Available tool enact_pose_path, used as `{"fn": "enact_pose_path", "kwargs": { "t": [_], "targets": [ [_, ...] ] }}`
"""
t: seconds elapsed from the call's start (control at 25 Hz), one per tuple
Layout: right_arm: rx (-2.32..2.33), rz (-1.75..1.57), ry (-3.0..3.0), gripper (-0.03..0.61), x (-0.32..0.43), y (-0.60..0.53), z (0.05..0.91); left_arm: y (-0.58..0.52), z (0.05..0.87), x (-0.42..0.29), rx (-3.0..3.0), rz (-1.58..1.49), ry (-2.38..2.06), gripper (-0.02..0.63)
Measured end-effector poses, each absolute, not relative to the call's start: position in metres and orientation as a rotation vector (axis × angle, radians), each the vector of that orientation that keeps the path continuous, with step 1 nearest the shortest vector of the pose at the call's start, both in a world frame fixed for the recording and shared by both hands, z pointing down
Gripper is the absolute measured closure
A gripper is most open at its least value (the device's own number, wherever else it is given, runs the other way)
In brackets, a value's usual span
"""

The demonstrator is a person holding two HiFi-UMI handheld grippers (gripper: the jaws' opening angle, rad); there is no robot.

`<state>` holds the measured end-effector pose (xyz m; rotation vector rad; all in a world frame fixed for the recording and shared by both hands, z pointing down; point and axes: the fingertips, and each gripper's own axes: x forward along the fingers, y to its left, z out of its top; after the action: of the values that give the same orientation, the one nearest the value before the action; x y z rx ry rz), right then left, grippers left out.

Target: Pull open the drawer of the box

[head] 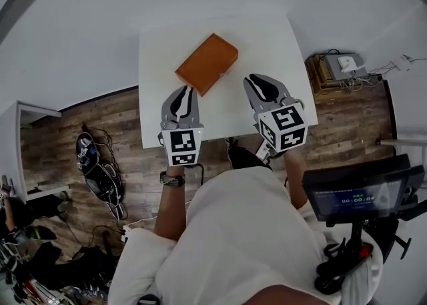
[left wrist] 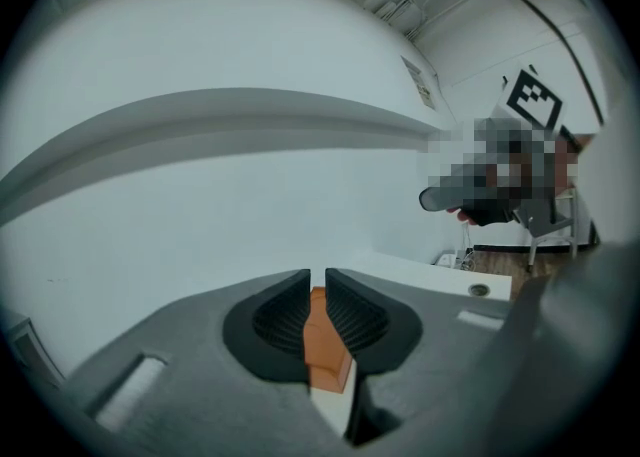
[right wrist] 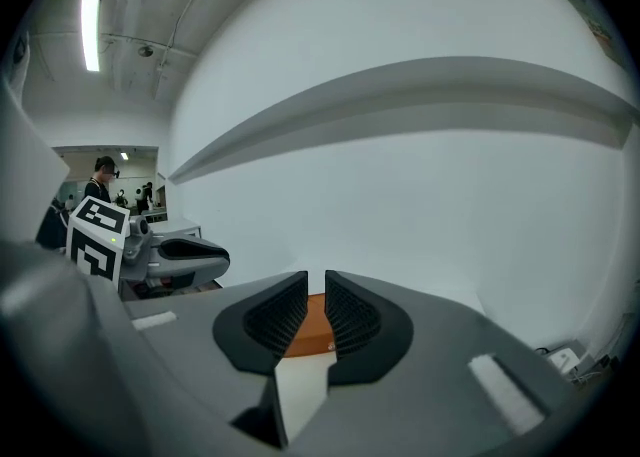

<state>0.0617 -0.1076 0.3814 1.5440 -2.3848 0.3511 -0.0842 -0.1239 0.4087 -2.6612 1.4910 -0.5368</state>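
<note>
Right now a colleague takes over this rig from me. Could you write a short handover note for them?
The box, orange, lies on the white table, just ahead of both grippers.
The left gripper: jaws slightly apart, empty, close to the box's near edge.
The right gripper: jaws slightly apart, empty, to the right of the box.
Done: nothing yet; no drawer sticks out.
Left: grip the drawer and pull it open.
</note>
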Motion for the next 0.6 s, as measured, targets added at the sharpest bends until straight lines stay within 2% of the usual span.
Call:
{"fn": "enact_pose_path", "kwargs": {
  "t": [0.6],
  "targets": [
    [1.314, 0.462, -2.302, 0.499, 0.035, -0.138, 0.45, -0.152, 0.477, -0.1, -2.753, -0.748, 1.555, 0.557]
  ]
}}
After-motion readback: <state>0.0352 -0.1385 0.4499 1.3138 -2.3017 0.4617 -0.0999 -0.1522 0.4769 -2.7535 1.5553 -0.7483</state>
